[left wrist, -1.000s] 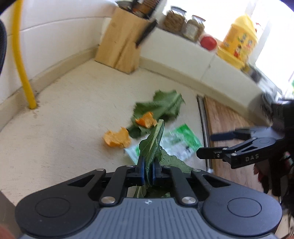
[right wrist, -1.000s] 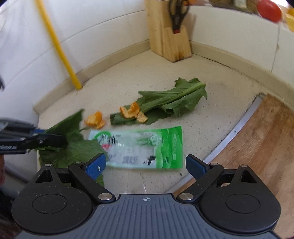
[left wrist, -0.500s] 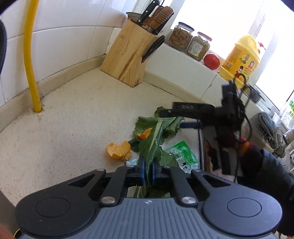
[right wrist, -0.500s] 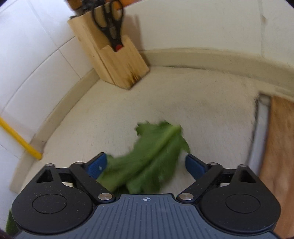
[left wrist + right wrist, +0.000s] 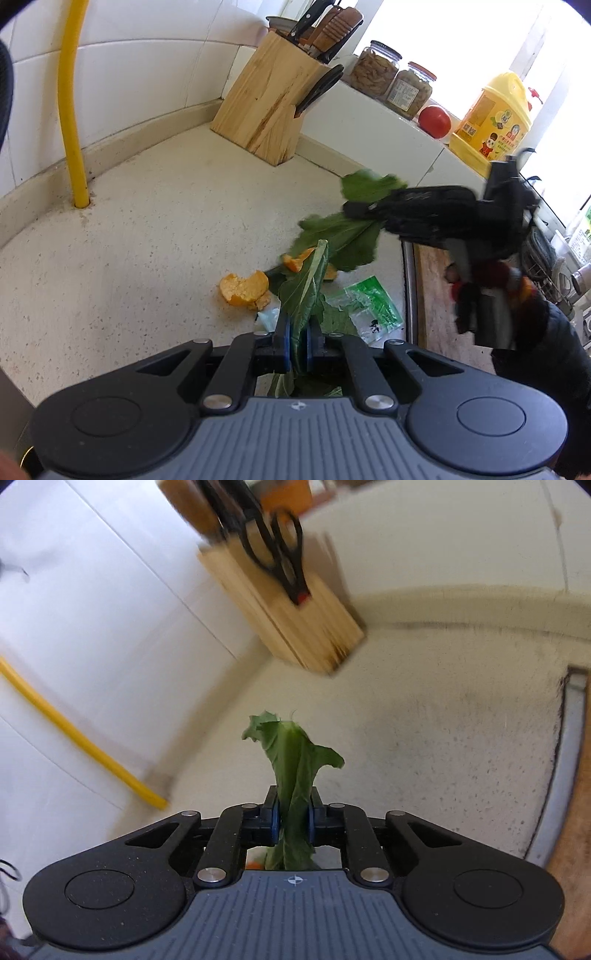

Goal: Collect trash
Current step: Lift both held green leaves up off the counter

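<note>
My left gripper [image 5: 296,345] is shut on a green vegetable leaf [image 5: 304,282] that sticks up between its blue pads. My right gripper [image 5: 292,821] is shut on a second, larger green leaf [image 5: 291,753], which also shows in the left wrist view [image 5: 345,232] lifted off the counter and hanging from the right gripper [image 5: 354,210]. On the speckled counter lie orange peel pieces [image 5: 243,288], another peel [image 5: 295,260] and a green-and-clear plastic wrapper [image 5: 371,312].
A wooden knife block [image 5: 271,114] with knives and scissors stands in the corner. A yellow pipe [image 5: 72,103] runs up the tiled wall. Jars [image 5: 373,70], a tomato [image 5: 435,121] and a yellow oil jug [image 5: 493,122] sit on the sill. A wooden board [image 5: 436,291] lies right.
The right gripper went from open around the large leaf to shut on it and lifted it. The left gripper kept hold of its leaf and rose slightly.
</note>
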